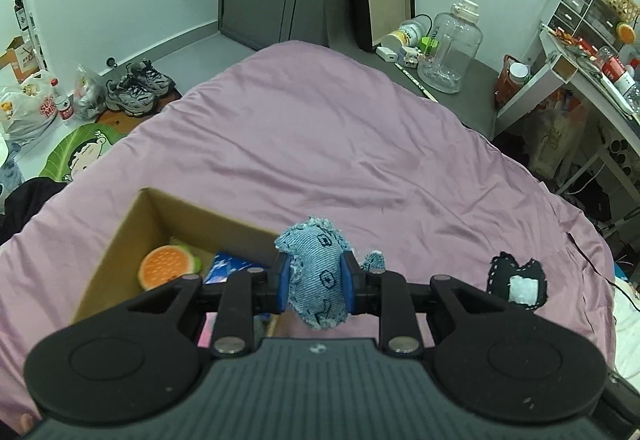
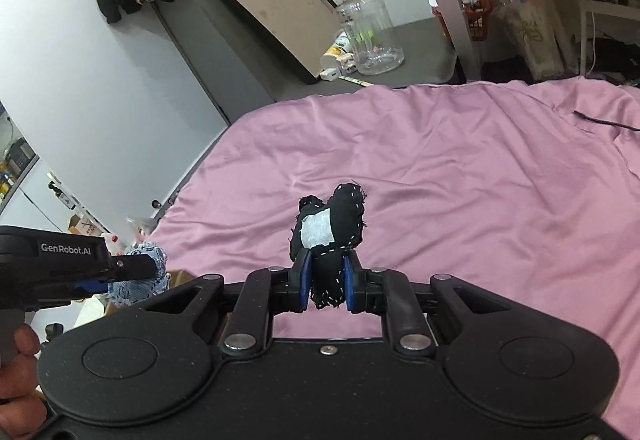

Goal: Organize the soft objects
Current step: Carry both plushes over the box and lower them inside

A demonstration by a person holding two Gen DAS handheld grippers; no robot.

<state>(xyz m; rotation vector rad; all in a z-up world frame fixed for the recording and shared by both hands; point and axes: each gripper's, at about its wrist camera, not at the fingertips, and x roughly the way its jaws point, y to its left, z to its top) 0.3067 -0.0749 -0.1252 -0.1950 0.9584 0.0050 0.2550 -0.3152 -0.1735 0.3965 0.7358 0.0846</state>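
Note:
My left gripper (image 1: 316, 280) is shut on a blue denim soft toy (image 1: 318, 272) and holds it over the right rim of an open cardboard box (image 1: 132, 224) on the pink bedsheet (image 1: 320, 144). In the box lie an orange burger plush (image 1: 166, 266) and a blue packet (image 1: 228, 266). My right gripper (image 2: 326, 282) is shut on a black stitched soft toy with a white patch (image 2: 332, 228), held above the sheet (image 2: 440, 180). The black toy also shows in the left wrist view (image 1: 516, 282). The left gripper with the denim toy (image 2: 138, 274) shows at the left of the right wrist view.
A big clear water jug (image 1: 450, 48) and small bottles stand on a grey stand beyond the bed. A cluttered white desk (image 1: 580, 72) is at the right. Sneakers (image 1: 138, 88) and plastic bags (image 1: 28, 108) lie on the floor at the left.

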